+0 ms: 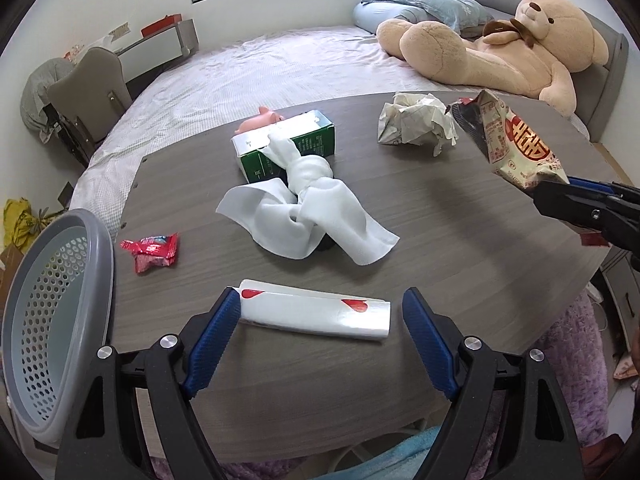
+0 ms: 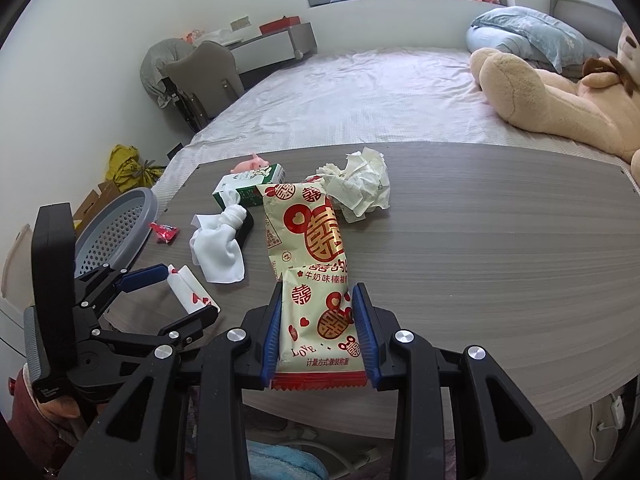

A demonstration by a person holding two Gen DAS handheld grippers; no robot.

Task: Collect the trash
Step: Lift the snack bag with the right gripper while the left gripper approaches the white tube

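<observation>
Wrapper (image 2: 316, 280), cream with red double-happiness marks and "LOVE", sits clamped in the right gripper (image 2: 318, 334) above the table (image 2: 500, 248). Left gripper (image 1: 320, 322) gapes around a white heart-printed packet (image 1: 316, 314) at the near edge, basket (image 1: 48, 320) just left.

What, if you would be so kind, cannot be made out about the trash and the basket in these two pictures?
- Grey perforated plastic basket: contents hidden; left wrist view cuts its bottom, right wrist view has the left gripper before it.
- Black object: mostly covered by the knotted white cloth in both views.
- Cream snack wrapper with red symbols, held by the right gripper: small print unreadable.
</observation>
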